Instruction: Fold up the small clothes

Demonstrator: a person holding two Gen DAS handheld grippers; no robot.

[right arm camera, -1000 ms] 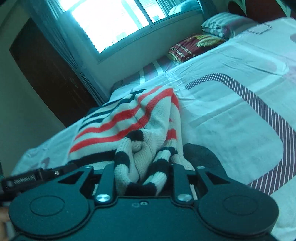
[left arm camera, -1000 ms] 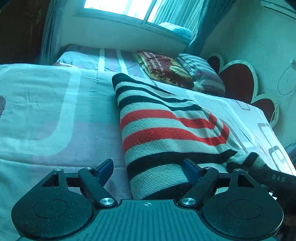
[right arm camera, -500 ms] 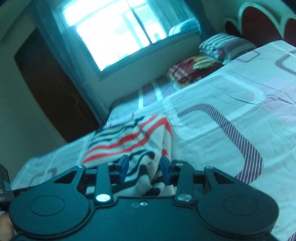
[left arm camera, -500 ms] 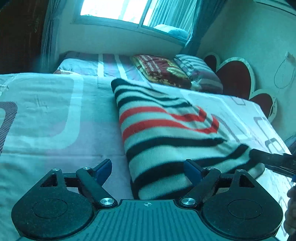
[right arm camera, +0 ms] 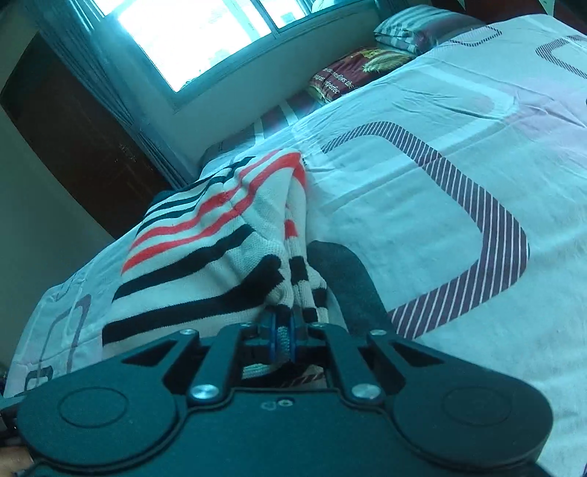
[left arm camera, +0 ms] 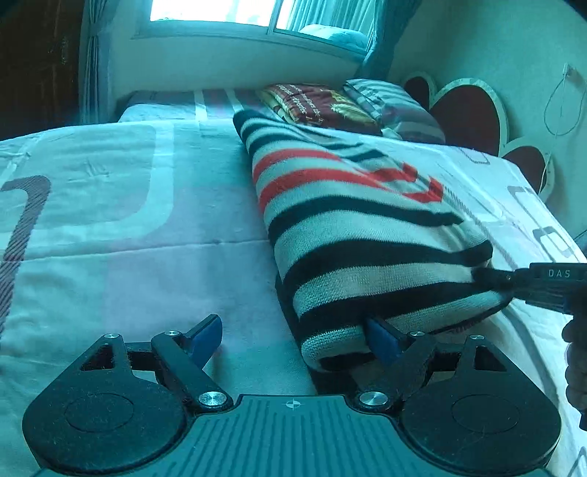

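A knit sweater (left arm camera: 359, 235) with white, black and red stripes lies folded on the bedsheet (left arm camera: 128, 257). My left gripper (left arm camera: 293, 339) stands open wide at the sweater's near end. Its right pad (left arm camera: 381, 341) rests against the sweater's near corner, while its left pad (left arm camera: 207, 335) is over bare sheet. In the left wrist view my right gripper (left arm camera: 491, 277) reaches in from the right and pinches the sweater's side edge. In the right wrist view that right gripper (right arm camera: 282, 337) is shut on a bunched fold of the sweater (right arm camera: 220, 238).
Pillows (left arm camera: 392, 106) and a dark red folded blanket (left arm camera: 323, 106) lie at the head of the bed below the window (left arm camera: 256, 11). Heart-shaped headboard panels (left arm camera: 466, 113) stand at the right. A dark shape (right arm camera: 345, 279) lies beside the sweater. A hand (left arm camera: 576, 367) holds the right gripper.
The right gripper's jaws have closed from partly open onto the sweater's edge. In the left wrist view the sweater now sits further right, and the right gripper has reached its side edge.
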